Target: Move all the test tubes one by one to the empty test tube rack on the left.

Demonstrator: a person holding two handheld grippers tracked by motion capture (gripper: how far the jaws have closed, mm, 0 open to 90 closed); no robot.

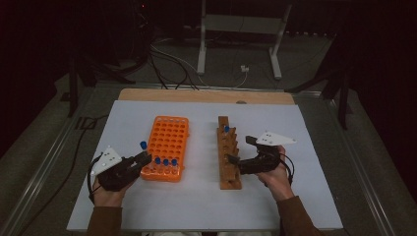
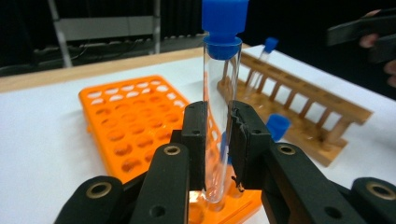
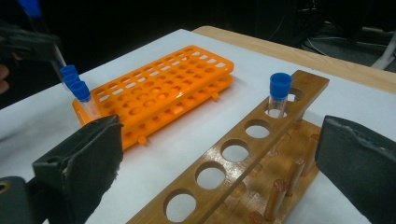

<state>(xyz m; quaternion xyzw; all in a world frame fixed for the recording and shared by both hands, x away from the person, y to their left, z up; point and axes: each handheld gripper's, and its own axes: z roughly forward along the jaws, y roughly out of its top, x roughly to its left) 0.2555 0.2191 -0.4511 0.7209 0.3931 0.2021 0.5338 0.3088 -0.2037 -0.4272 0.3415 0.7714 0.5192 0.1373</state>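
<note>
My left gripper [image 2: 218, 122] is shut on a clear test tube with a blue cap [image 2: 224, 18], held upright at the near corner of the orange rack [image 2: 130, 126]. From above, this gripper [image 1: 141, 158] sits at the rack's left front corner with the tube's cap [image 1: 143, 145] above it. Three blue-capped tubes [image 1: 165, 161] stand in the orange rack's front row. My right gripper [image 3: 224, 168] is wide open, straddling the wooden rack [image 3: 243, 154] with nothing between its pads. One capped tube [image 3: 280, 91] stands in a far hole of the wooden rack [image 1: 228, 152].
Both racks lie on a white sheet [image 1: 196, 196] over a wooden table [image 1: 206, 95]. Most holes of the orange rack [image 1: 167, 140] stand unfilled. Cables and a metal stand's legs [image 1: 238, 44] lie on the dark floor beyond the table.
</note>
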